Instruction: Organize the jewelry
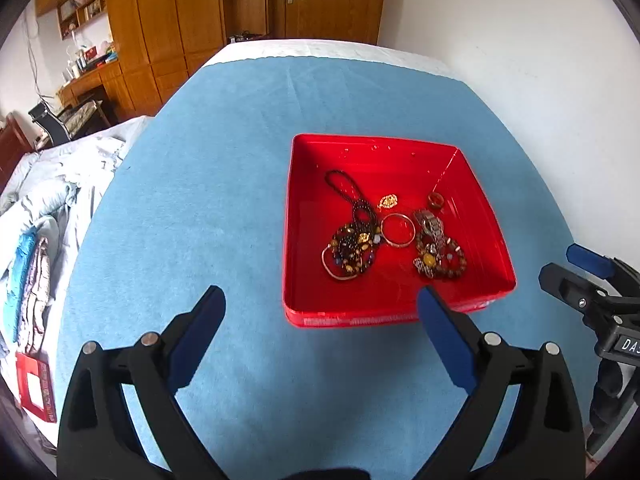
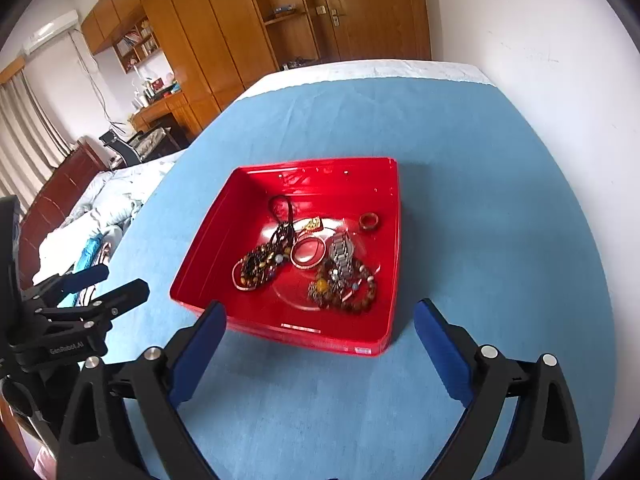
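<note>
Jewelry heaped in the red tray [image 1: 496,240]
Left gripper [image 1: 320,308] and right gripper [image 2: 320,316] hover near it, jaws apart, empty.

A blue-covered surface [image 1: 248,160] meets a white wall [image 1: 500,40]; behind stand wooden wardrobes [image 1: 168,20], a door [image 2: 360,8], curtains [image 2: 24,132], and a rumpled bed [image 1: 48,184].

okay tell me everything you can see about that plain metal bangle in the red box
The bangle is a thin, plain, closed hoop, silvery to pinkish metal, lying flat on the floor of the red box near its middle. The dark bead necklace lies against its left side; the watch sits close on its right. Neither gripper touches it.
</note>
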Available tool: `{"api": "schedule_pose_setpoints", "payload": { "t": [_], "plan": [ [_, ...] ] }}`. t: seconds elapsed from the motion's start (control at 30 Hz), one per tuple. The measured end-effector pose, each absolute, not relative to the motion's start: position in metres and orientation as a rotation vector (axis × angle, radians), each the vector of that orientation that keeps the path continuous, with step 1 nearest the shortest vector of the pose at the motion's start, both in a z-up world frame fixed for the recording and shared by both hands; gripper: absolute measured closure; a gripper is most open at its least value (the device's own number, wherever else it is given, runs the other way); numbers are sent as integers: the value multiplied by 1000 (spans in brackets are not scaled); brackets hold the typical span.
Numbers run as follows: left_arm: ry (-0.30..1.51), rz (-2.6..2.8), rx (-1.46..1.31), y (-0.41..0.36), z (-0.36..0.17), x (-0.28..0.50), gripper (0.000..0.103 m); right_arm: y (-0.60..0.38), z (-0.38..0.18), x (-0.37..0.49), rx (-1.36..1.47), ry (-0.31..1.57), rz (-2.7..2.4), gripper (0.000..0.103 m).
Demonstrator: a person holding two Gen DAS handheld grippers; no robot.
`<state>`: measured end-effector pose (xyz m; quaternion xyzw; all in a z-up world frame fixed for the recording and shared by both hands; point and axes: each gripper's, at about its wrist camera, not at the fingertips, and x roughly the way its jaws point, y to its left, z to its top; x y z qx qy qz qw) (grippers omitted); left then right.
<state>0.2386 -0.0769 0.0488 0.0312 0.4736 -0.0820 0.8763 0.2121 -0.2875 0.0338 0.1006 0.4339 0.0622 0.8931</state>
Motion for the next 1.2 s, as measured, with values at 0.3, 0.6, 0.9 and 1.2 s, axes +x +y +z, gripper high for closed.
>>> {"api": "schedule_pose_setpoints", "payload": {
  "t": [0.3, 0.6, 0.9, 1.2],
  "plan": [
    [1045, -168, 85, -83, 36, 233, 7, -278, 23, 212, 220, 978, 125, 7],
    [1033, -144, 83, -81, 25, 233, 7, -271, 17, 202, 172, 951, 83, 4],
    [1059, -128, 100, -83, 13, 241, 7, -268, 5, 206, 177, 987, 95, 4],
    [1055, -104, 82, -81, 9, 246, 7, -266, 0, 212, 168, 999, 96, 4]
  ]
}}
